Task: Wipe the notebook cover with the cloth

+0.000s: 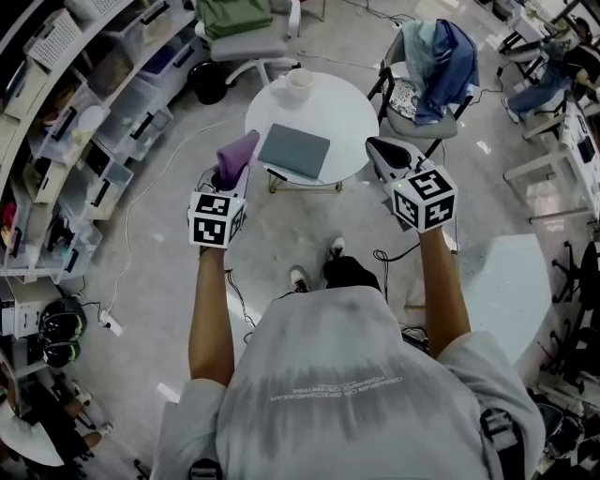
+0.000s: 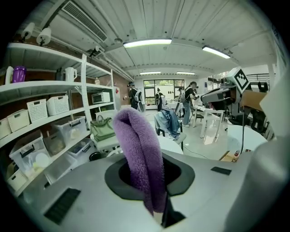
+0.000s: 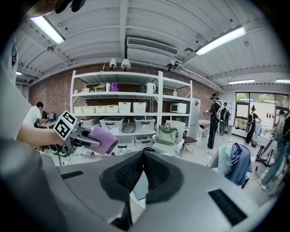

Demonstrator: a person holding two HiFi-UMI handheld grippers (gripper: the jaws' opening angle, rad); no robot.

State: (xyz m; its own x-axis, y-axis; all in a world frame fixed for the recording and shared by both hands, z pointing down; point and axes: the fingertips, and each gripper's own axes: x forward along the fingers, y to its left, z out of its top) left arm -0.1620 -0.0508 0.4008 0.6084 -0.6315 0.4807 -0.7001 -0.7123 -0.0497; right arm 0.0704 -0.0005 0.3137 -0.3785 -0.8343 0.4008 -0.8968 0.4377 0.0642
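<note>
A grey notebook point(image 1: 293, 150) lies shut on the round white table point(image 1: 328, 108). My left gripper point(image 1: 231, 174) hovers at the table's near left edge, shut on a purple cloth point(image 1: 236, 154) that sticks up out of its jaws. In the left gripper view the cloth point(image 2: 140, 154) stands folded between the jaws. My right gripper point(image 1: 379, 150) is held in the air at the table's near right edge, shut with nothing in it; its black pads point(image 3: 156, 174) meet at the tip. The right gripper view shows the left gripper with the cloth point(image 3: 102, 138).
A white cup point(image 1: 299, 81) stands at the table's far edge. A chair with blue clothes point(image 1: 439, 58) is at the back right, a chair with a green bag point(image 1: 234, 17) at the back left. Shelves with bins point(image 1: 84, 122) line the left. Cables cross the floor.
</note>
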